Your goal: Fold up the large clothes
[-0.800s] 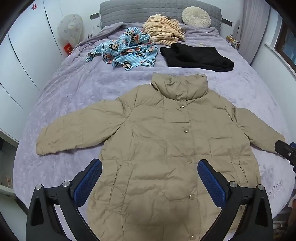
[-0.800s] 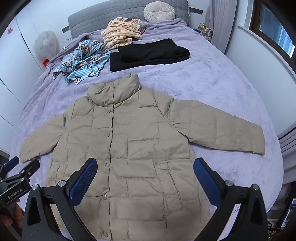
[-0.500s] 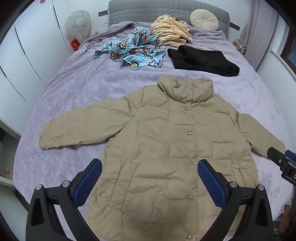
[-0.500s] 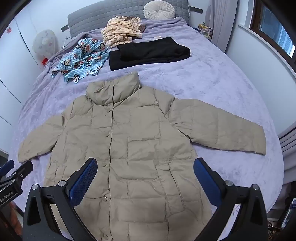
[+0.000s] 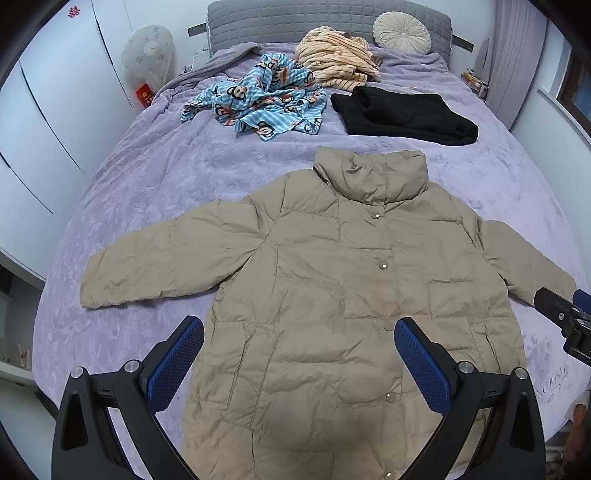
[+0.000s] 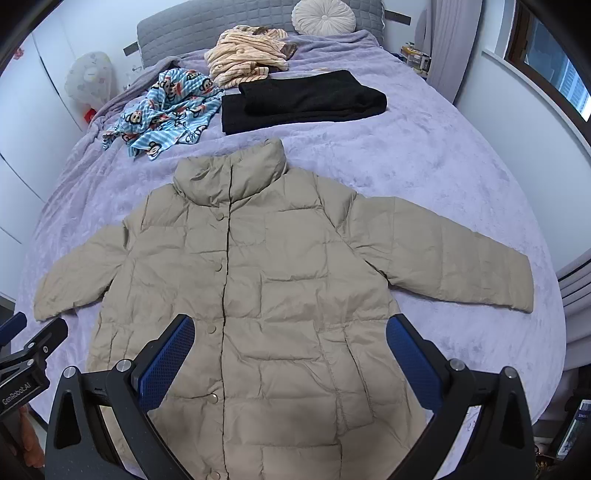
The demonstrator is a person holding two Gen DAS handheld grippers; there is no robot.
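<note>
Lilac plush bedding covers the bed (image 5: pixel 155 177) on which everything is laid. At its middle a beige quilted jacket (image 5: pixel 332 295) is spread flat, front up and snapped shut, collar toward the grey headboard (image 5: pixel 295 14) and both sleeves stretched out sideways. Beyond the collar, a folded black garment (image 5: pixel 406 114), a crumpled blue cartoon-print cloth (image 5: pixel 258 107) and a striped peach garment (image 5: pixel 336 62) are seen, with a round cushion (image 5: pixel 402 27) against the headboard.

Above the jacket's hem the left gripper (image 5: pixel 299 354) is held with its jaws spread wide and nothing between them; the right gripper (image 6: pixel 290 350) is likewise wide and empty, also over the lower body of the jacket.

By its look the jacket is judged light, puffy and soft, with a smooth shell that is likely to slide between pads and spring back once folded. A pinch through both layers at a seam is therefore judged safest: at the left cuff (image 5: pixel 92 291) and the right cuff (image 6: pixel 517 291) for bringing the sleeves across the chest, then at the hem corners for folding toward the collar.
</note>
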